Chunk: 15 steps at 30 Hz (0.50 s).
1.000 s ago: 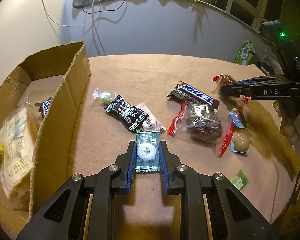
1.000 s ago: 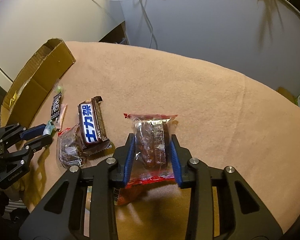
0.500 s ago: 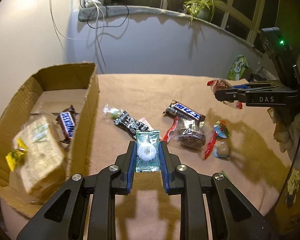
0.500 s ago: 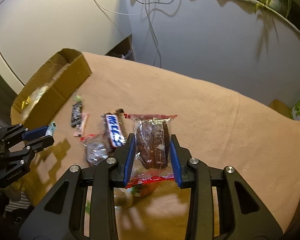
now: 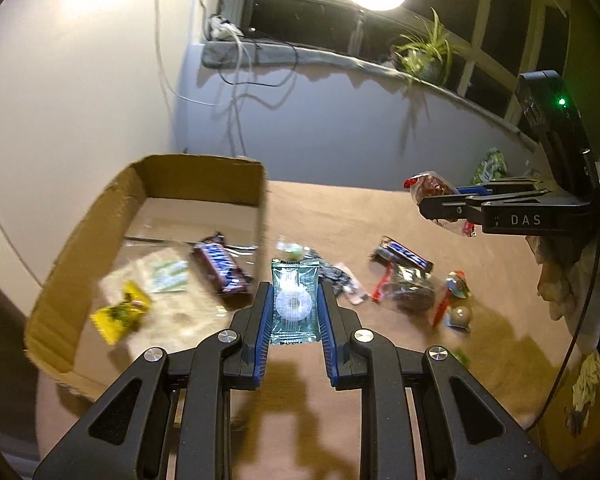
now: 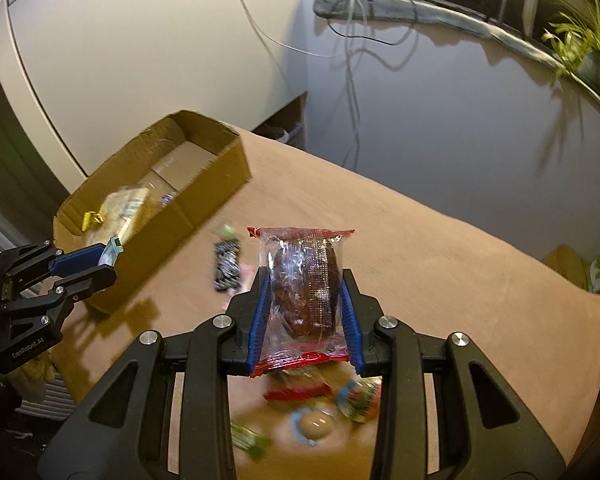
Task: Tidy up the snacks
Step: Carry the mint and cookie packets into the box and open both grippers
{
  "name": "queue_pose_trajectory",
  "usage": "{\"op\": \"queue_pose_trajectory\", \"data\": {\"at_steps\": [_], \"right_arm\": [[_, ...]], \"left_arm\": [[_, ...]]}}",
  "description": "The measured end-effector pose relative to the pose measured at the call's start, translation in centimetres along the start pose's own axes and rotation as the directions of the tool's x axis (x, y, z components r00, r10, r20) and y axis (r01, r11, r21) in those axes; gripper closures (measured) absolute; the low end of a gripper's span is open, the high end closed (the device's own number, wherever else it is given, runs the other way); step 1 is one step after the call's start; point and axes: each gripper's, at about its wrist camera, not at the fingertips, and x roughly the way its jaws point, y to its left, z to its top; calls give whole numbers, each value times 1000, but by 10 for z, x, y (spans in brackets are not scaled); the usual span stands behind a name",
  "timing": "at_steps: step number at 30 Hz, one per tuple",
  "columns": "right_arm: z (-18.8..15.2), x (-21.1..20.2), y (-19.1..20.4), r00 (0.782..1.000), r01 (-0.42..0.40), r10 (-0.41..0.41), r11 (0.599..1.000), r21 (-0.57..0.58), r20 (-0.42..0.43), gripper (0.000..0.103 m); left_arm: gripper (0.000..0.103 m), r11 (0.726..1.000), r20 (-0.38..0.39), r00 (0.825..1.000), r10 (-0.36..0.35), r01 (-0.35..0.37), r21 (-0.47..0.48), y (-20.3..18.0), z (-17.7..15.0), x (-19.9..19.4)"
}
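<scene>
While left gripper clamps mint packet (airborne), cardboard box beside

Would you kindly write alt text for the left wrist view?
The left gripper holds a teal mint packet beside an open cardboard box containing snacks. More wrapped snacks lie on the tan tablecloth, and the right gripper holds a red-edged cake packet.

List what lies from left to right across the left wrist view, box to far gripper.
Cardboard box → yellow candy → mint packet in the left gripper → round chocolate ball → right gripper holding a brown cake packet.
</scene>
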Motion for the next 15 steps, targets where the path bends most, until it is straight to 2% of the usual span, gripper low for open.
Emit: {"op": "queue_pose_trajectory", "data": {"at_steps": [15], "right_arm": [[57,33,66,998,-64,65,994,-93,9,69]], "left_arm": [[82,994,40,996,76,-73,-80,65,3,-19]]}}
